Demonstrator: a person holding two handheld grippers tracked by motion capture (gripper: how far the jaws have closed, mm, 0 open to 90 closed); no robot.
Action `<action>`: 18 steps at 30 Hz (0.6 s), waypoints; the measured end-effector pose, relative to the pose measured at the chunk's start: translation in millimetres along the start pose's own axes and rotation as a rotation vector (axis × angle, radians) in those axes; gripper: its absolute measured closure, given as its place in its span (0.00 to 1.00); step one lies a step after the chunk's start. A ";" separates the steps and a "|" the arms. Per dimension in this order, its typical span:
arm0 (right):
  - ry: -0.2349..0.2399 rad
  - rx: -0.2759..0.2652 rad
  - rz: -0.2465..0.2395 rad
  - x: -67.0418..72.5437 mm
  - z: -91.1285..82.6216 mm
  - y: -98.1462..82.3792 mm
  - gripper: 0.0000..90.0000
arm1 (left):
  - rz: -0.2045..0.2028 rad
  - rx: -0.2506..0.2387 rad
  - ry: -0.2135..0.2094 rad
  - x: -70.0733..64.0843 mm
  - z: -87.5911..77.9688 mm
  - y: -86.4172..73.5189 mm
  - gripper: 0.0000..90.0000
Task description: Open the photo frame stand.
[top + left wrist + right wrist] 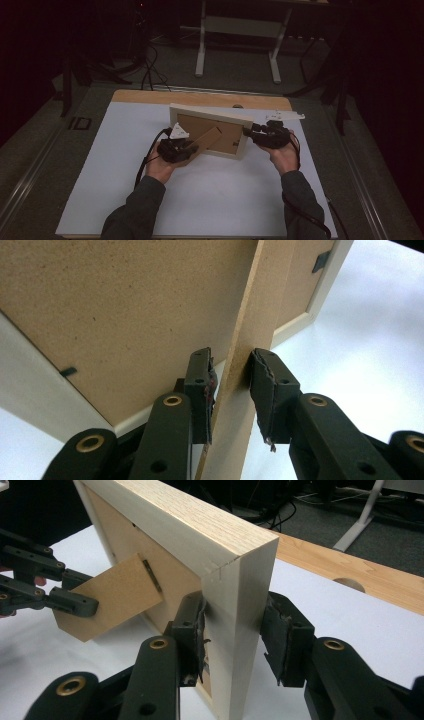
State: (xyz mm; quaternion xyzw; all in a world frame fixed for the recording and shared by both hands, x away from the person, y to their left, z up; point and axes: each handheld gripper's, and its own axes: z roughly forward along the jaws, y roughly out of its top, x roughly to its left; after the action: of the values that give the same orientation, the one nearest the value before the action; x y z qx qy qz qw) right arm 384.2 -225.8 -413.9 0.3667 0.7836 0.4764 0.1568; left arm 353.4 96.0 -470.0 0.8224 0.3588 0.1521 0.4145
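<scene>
We have the pale wooden picture frame [210, 131] standing on its lower edge near the middle of the white table [125, 195], its brown fibreboard back turned toward us. Our right gripper [248, 132] takes the frame's right side rail; in the right gripper view its fingers [192, 630] sit one on the back face and one on the front, closed on the rail or very nearly so, which we judge keeps the frame upright and stops it sliding. Our left gripper [192, 148] works the brown fibreboard easel strut [207, 140] that hangs from a small hinge on the back. In the left gripper view the fingers [202, 385] bracket the strut's thin edge, one touching, the other with a slight gap, so we cannot tell whether they truly clamp it. Swinging the strut outward would probably let the frame stand alone.
</scene>
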 end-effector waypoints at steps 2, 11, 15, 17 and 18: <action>0.003 -0.002 -0.002 0.8 0.1 0.1 0.69 | -0.005 -0.003 0.008 -0.2 -0.2 0.0 0.80; 0.028 -0.008 -0.026 8.0 4.7 2.6 0.68 | -0.018 -0.006 0.039 -0.1 -1.0 -2.1 0.82; 0.045 -0.002 -0.056 13.9 5.7 3.2 0.69 | -0.045 -0.022 0.047 1.7 -2.0 -2.6 0.82; 0.050 0.004 -0.070 16.5 7.0 4.1 0.69 | -0.052 -0.027 0.044 2.2 -2.8 -2.6 0.82; 0.052 0.007 -0.074 17.5 7.8 4.7 0.69 | -0.049 -0.028 0.041 2.3 -3.3 -2.9 0.83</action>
State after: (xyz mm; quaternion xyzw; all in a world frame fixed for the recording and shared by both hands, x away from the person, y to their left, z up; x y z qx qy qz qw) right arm 378.9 -206.8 -411.9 0.3254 0.8022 0.4767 0.1524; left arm 351.8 100.7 -470.3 0.8042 0.3852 0.1635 0.4221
